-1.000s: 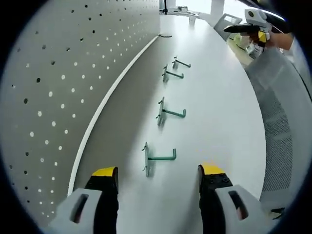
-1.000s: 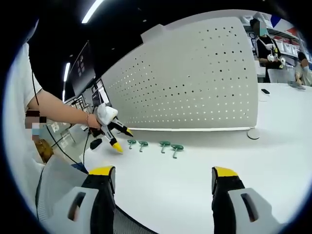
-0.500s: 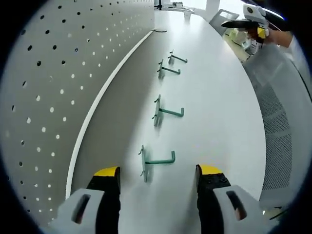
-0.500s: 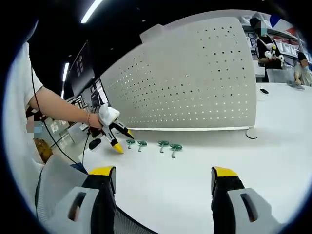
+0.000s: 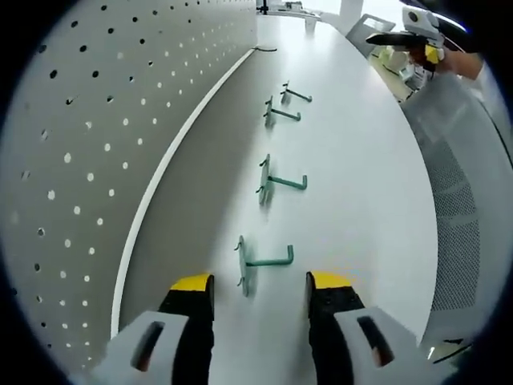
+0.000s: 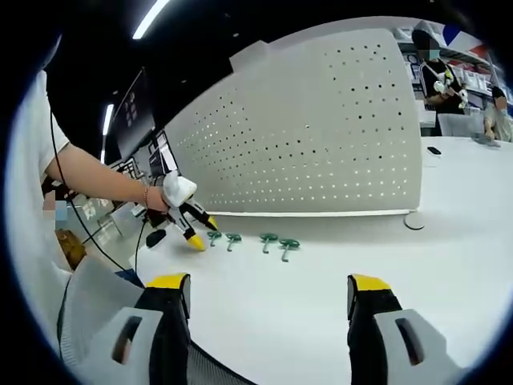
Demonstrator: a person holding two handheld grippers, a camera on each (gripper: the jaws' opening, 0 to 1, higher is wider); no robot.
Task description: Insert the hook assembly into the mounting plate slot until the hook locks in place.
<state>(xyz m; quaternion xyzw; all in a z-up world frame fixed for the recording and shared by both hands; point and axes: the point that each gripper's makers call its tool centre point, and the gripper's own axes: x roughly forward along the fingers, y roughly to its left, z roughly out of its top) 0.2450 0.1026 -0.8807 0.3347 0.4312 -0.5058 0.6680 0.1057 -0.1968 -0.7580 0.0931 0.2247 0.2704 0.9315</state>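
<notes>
Several green hook assemblies lie in a row on the white table beside the perforated mounting plate (image 5: 88, 136). The nearest hook (image 5: 250, 265) lies just ahead of my left gripper (image 5: 260, 285), whose jaws stand open on either side of its near end without touching it. More hooks (image 5: 272, 181) (image 5: 276, 115) follow farther along. In the right gripper view the hooks (image 6: 276, 241) lie before the plate (image 6: 321, 136), with the left gripper (image 6: 191, 234) in a hand at their left end. My right gripper (image 6: 268, 285) is open, empty and well back from them. It also appears far off (image 5: 401, 38).
The table (image 6: 385, 265) is broad and bare in front of the hooks. A small round disc (image 6: 414, 220) lies by the plate's right end. People stand at the far right behind another table. Desks and monitors stand at the left beyond the table edge.
My left gripper has crept closer to the nearest hook and its jaws have narrowed somewhat. The right gripper view is nearly unchanged.
</notes>
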